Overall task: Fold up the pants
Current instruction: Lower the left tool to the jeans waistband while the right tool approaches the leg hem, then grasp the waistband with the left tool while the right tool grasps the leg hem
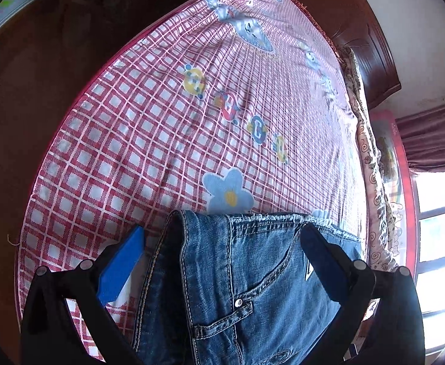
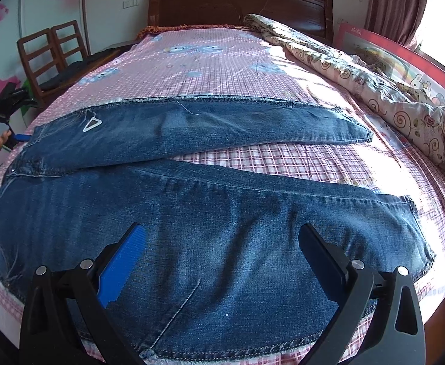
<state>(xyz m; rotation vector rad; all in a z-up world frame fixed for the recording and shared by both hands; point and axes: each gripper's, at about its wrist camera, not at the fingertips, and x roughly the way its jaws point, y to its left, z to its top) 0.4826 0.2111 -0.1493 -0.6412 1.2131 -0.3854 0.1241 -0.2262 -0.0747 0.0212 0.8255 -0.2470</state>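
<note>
**Jeans spread flat, first fold not yet made**

Left wrist view: the left tool (image 1: 222, 261) gapes wide around the jeans (image 1: 237, 289) waist at lower centre; stiff, stitched denim on the checked bed (image 1: 131, 152).

Right wrist view: the right tool (image 2: 222, 261) hangs wide over a faded leg. Next, probably gripping an edge.

Bed (image 2: 216, 57) with dark wooden headboard (image 2: 237, 3), wearing a pink checked sheet (image 1: 149, 140) printed with blue flowers and cartoon figures. Blue jeans (image 2: 192, 228) are lying spread flat across the sheet (legs apart, pointing right). A crumpled floral quilt (image 2: 374, 88) is lying along the right edge.
</note>
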